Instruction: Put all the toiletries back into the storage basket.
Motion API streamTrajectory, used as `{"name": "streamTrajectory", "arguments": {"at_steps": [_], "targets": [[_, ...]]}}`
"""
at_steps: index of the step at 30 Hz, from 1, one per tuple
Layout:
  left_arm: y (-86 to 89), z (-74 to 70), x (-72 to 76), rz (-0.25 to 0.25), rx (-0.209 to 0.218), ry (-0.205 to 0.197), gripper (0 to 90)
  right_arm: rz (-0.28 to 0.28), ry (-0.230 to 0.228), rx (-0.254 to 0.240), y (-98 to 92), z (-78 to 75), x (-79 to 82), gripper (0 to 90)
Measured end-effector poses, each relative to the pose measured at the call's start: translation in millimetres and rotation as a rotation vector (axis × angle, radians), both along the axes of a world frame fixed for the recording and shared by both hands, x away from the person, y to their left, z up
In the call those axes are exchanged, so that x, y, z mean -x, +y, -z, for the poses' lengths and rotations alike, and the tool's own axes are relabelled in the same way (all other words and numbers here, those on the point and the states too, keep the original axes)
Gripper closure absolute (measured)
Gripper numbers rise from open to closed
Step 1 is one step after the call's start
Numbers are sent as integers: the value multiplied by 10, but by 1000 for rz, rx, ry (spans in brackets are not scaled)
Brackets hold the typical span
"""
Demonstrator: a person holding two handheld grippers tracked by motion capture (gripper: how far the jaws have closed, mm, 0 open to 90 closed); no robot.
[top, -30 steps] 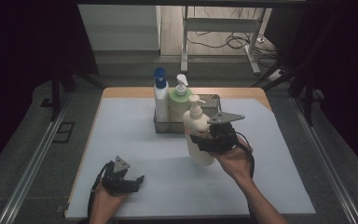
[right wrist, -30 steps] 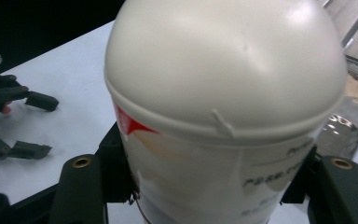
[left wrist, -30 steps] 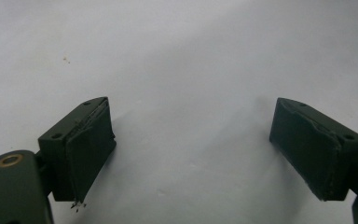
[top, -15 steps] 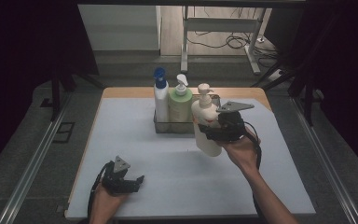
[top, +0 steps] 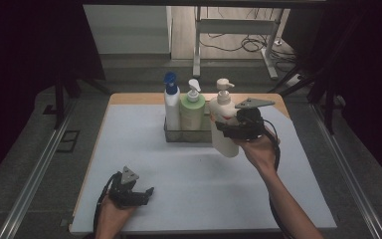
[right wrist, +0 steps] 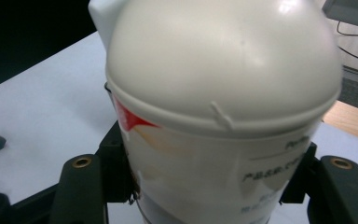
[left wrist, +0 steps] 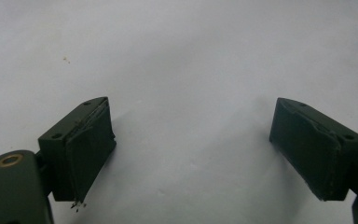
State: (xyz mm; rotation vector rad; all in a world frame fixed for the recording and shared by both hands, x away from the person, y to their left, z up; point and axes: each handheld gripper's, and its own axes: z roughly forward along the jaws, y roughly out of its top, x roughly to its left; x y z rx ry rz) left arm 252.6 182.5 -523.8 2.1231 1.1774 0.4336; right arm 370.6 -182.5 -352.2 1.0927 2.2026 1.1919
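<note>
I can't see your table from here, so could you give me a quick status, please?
Right gripper clamped on cream pump bottle, lifted beside wire basket. Left gripper open on table. Basket's right slot free.

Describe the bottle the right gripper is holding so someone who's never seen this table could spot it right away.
On the white table, a wire basket at the far middle holds two pump bottles, a white one with a blue pump and a green one. Just right of them, the right gripper clamps the cream pump bottle. It alone is off the table, with a red label patch.
</note>
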Motion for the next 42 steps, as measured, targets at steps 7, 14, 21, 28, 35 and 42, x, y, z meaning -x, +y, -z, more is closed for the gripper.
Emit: {"name": "streamTrajectory", "arguments": {"at_steps": [7,14,21,28,35,42], "targets": [[1,-1,0,1,-1,1,132,20,-7,-5,-19,-52,-102,374],[0,0,0,0,0,0,132,38,-9,-5,-15,-82,-197,374],[3,-2,-1,3,-3,2,132,58,-12,-8,-9,-83,-303,375],[1,-2,2,-1,-1,3,132,75,-17,-3,16,-87,-416,375],[2,-2,1,2,-2,3,132,97,-18,2,23,-60,-539,375],[3,-3,1,1,-2,4,132,114,-23,1,39,-36,-646,375]]}}
